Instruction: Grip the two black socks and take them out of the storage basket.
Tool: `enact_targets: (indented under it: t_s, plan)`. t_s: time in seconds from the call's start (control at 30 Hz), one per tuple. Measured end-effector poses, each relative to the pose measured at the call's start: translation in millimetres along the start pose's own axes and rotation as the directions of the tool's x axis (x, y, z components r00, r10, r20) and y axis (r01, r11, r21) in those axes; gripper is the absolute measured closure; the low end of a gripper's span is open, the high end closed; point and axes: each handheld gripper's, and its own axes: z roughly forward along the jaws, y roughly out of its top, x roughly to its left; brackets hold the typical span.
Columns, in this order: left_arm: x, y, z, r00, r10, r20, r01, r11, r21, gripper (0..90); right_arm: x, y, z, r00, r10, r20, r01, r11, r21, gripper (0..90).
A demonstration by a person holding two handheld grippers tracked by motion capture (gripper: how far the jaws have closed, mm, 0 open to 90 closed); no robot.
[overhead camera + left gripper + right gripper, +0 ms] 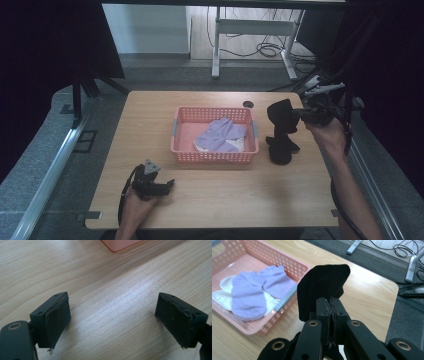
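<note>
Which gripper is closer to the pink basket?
Right. The right gripper hangs just past the pink basket on its right side; the left gripper rests nearer the table's front edge.

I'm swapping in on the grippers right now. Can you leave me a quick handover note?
Left gripper: open, holds nothing, low over the table's near-left part.
Right gripper: shut on a black sock, held up right of the pink basket.
Another black sock lies on the table below it.
Done: purple socks and something white already lie in the basket.
Left, likely: put both black socks in.
</note>
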Motion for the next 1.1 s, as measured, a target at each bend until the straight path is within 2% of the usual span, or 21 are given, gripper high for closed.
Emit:
enact_targets:
  t_s: [0.37,0.63,0.8,0.87,0.97,1.1]
  plan:
    - [-0.4,-0.1,-0.1,1.0000,-0.006,0.001,0.006,1.0000,0.000,12.7,0.2,-42.1,35.7,0.9994,0.031,-0.013,-0.031,0.998,0.052,86.1]
    - [-0.5,-0.1,0.0,1.0000,-0.007,0.001,0.007,1.0000,-0.001,12.7,3.4,-75.4,66.9,0.9976,0.060,-0.035,-0.055,0.992,0.115,86.0]
    - [-0.3,-0.1,0.0,1.0000,-0.004,0.001,0.004,1.0000,-0.001,12.7,6.3,-89.8,81.5,0.9955,0.081,-0.051,-0.073,0.987,0.141,85.6]
    - [-0.2,-0.1,0.0,1.0000,-0.003,0.000,0.003,1.0000,-0.001,12.7,7.6,-93.2,85.2,0.9959,0.074,-0.052,-0.066,0.986,0.151,84.5]
    - [-0.2,-0.1,0.0,1.0000,-0.003,0.001,0.003,1.0000,-0.001,12.8,8.6,-94.5,86.1,0.9962,0.074,-0.046,-0.067,0.986,0.154,77.3]
    - [-0.3,-0.1,0.0,1.0000,-0.005,0.000,0.005,1.0000,-0.001,12.8,7.8,-90.3,80.6,0.9967,0.074,-0.034,-0.068,0.988,0.139,57.3]
